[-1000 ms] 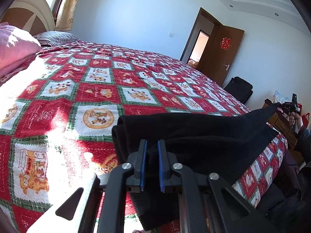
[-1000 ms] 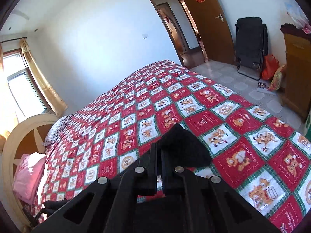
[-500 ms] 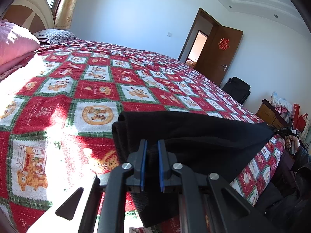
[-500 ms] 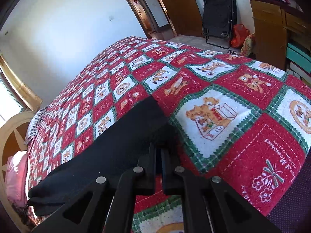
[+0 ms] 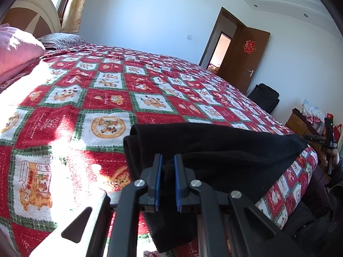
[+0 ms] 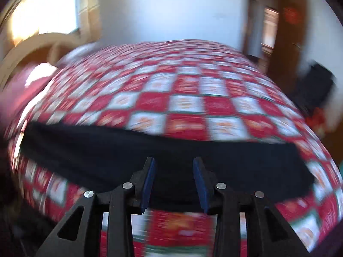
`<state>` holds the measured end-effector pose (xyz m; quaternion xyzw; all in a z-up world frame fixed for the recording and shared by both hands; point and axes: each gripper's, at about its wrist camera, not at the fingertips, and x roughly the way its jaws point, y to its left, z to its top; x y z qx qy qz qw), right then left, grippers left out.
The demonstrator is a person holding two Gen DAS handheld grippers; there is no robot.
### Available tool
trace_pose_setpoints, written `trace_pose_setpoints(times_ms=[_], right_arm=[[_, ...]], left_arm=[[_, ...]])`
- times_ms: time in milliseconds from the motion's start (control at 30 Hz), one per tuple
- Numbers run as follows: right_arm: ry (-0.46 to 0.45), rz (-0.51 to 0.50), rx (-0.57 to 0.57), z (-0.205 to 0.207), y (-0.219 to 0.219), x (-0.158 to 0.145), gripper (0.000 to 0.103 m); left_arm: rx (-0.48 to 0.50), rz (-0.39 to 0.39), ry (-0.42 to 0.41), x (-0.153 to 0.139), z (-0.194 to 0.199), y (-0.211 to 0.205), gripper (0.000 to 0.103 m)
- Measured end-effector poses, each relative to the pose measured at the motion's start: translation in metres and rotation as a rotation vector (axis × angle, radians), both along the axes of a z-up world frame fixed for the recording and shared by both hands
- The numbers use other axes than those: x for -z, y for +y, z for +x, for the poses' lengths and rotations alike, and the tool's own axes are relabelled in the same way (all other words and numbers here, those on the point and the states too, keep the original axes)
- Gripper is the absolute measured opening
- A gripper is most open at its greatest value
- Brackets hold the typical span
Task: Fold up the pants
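Observation:
Black pants [image 5: 218, 150] lie folded lengthwise along the near edge of the bed. My left gripper [image 5: 167, 162] is shut on the pants at their left end, where the cloth bunches between the blue pads. In the blurred right wrist view the pants [image 6: 137, 154] stretch as a long dark band across the quilt. My right gripper [image 6: 173, 167] is open and empty, with its jaws wide apart just above the middle of the band. The right gripper also shows in the left wrist view [image 5: 323, 139], off the far end of the pants.
A red, white and green checked quilt [image 5: 111, 98] covers the bed. A pink pillow [image 5: 17, 49] lies by the headboard at left. A brown door [image 5: 246, 57], a black folding chair [image 5: 265, 98] and a wooden cabinet [image 5: 300, 124] stand beyond the bed's right side.
My right gripper has let go of the pants' far end, opened and swung round to face the middle of the pants. The far end now lies on the quilt. The left gripper keeps its hold.

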<state>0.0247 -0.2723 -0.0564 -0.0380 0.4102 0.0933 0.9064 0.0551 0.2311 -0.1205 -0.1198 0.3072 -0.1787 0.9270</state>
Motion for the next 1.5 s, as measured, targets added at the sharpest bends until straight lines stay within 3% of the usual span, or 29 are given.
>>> trace_pose_setpoints(times_ms=[100,200,367,467,500,533,767,900,1033,1133,1167,1267,1367,1433,1500], right_arm=[[0.026,-0.123,-0.238,0.007,0.091,0.03,0.038],[0.027,-0.183,-0.421,0.006,0.157,0.053,0.038],[0.007,-0.288,-0.548,0.012,0.209,0.078,0.038],[-0.014,-0.309,-0.571,0.018,0.214,0.082,0.038],[0.001,-0.293,-0.568,0.024,0.213,0.079,0.03],[-0.004,-0.285,-0.552,0.026,0.211,0.075,0.002],[-0.102,-0.229,-0.561,0.001,0.198,0.031,0.002],[-0.041,-0.26,-0.619,-0.012,0.206,0.057,0.003],[0.014,-0.257,-0.622,-0.01,0.213,0.08,0.003],[0.03,-0.245,-0.621,-0.008,0.211,0.08,0.003],[0.034,-0.238,-0.62,-0.009,0.208,0.079,0.003],[0.051,-0.227,-0.617,-0.009,0.207,0.078,0.005],[0.062,-0.232,-0.615,-0.01,0.206,0.078,0.016],[0.069,-0.224,-0.628,-0.014,0.204,0.077,0.032],[0.065,-0.209,-0.63,-0.015,0.2,0.073,0.033]], left_arm=[[-0.004,-0.007,-0.009,0.0,-0.002,0.0,0.012],[0.001,-0.001,-0.014,-0.001,-0.003,0.0,0.012],[0.009,0.021,-0.018,-0.004,-0.002,-0.002,0.012],[0.016,0.06,-0.028,-0.009,-0.001,-0.005,0.012],[0.021,0.079,-0.033,-0.011,-0.001,-0.006,0.012],[0.026,0.107,-0.046,-0.014,-0.001,-0.008,0.012],[0.084,0.151,-0.126,-0.043,-0.027,-0.004,0.012],[0.107,0.184,-0.034,-0.01,-0.036,-0.004,0.012],[0.081,0.139,-0.009,0.006,-0.048,0.001,0.012],[0.037,0.137,-0.003,0.007,-0.054,0.009,0.033],[0.025,0.133,0.007,0.008,-0.054,0.014,0.045],[-0.005,0.119,0.026,0.01,-0.058,0.029,0.049],[-0.062,0.133,0.029,0.008,-0.065,0.044,0.048],[-0.104,0.106,0.033,0.005,-0.068,0.058,0.048],[-0.134,0.061,0.02,-0.002,-0.068,0.066,0.048]])
